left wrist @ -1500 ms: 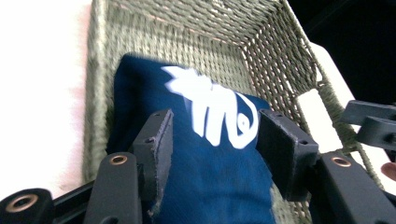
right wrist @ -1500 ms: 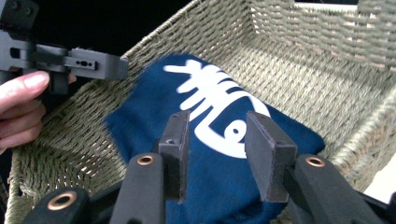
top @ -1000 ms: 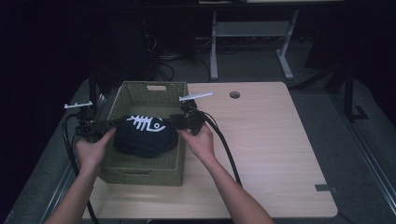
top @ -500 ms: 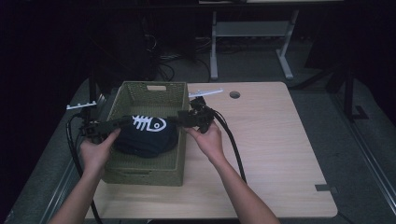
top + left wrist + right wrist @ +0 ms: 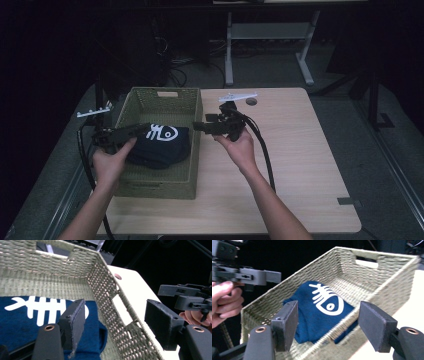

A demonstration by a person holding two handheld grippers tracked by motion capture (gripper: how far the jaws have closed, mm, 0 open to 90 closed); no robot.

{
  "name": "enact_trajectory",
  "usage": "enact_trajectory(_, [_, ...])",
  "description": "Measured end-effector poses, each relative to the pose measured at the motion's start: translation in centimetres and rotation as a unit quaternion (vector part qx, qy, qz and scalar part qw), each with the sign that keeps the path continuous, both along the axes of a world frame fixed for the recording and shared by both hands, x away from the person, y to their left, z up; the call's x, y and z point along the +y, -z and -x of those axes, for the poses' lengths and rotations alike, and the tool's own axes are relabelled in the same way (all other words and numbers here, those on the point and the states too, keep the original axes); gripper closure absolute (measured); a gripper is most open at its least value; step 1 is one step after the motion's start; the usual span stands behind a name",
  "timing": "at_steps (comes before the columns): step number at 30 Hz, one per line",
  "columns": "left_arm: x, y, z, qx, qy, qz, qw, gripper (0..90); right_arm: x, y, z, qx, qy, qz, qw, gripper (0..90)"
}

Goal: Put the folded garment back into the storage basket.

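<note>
A folded navy garment with a white fish-skeleton print lies in an olive woven basket. My left gripper reaches in over the basket's left rim, jaws above the garment's left end. My right gripper hovers at the basket's right rim, pointing left. In the left gripper view the gripper stands open above the garment, with nothing pinched. In the right gripper view the gripper is open too, looking over the rim at the garment. Both pairs of jaws have just been opening.
The basket stands on the left half of a light wooden table with a round cable hole near its back edge. Cables trail from both grippers toward the person. A white desk frame stands on the floor behind.
Both grippers have let go of the garment and drawn apart, left one leftward, right one out past the basket's right rim. The jaws have widened. The garment now rests in the basket.
</note>
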State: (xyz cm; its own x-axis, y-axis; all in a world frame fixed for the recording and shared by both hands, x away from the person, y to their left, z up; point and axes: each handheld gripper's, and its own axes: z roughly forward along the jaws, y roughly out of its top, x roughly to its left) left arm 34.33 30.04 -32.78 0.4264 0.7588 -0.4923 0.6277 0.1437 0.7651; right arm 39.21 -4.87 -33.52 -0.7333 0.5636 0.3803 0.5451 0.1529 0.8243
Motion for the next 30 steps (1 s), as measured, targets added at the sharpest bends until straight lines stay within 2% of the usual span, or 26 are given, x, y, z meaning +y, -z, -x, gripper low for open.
enact_trajectory(6, [-0.9, -0.2, 0.2, -0.012, 0.006, 0.009, 0.9999, 28.6, -2.2, -0.1, 0.3, -0.003, 0.010, -0.001, 0.9999, 27.7])
enact_trajectory(11, [-1.8, -0.4, 0.1, -0.014, 0.009, 0.003, 0.9998, 28.0, -3.6, 0.2, 0.6, -0.008, 0.022, 0.003, 0.9997, 26.1])
enact_trajectory(14, [-2.4, -0.4, 0.1, -0.014, 0.015, -0.001, 0.9998, 27.7, -4.5, 0.4, 0.7, -0.006, 0.030, -0.004, 0.9995, 26.0])
enact_trajectory(18, [-3.2, -0.6, 0.2, -0.016, 0.020, 0.004, 0.9997, 26.9, -5.6, 0.6, 0.9, -0.013, 0.036, -0.014, 0.9992, 25.9])
enact_trajectory(20, [-3.6, -0.7, 0.3, -0.018, 0.023, 0.001, 0.9996, 26.6, -6.1, 0.6, 1.0, -0.006, 0.039, -0.011, 0.9992, 25.0])
enact_trajectory(26, [-5.4, -0.7, 0.3, -0.018, 0.036, -0.009, 0.9991, 26.1, -7.9, 0.9, 1.4, -0.010, 0.044, -0.013, 0.9989, 26.5])
enact_trajectory(30, [-6.4, -0.7, 0.1, -0.020, 0.044, -0.011, 0.9988, 25.9, -9.2, 1.2, 1.6, -0.003, 0.050, -0.010, 0.9987, 26.0])
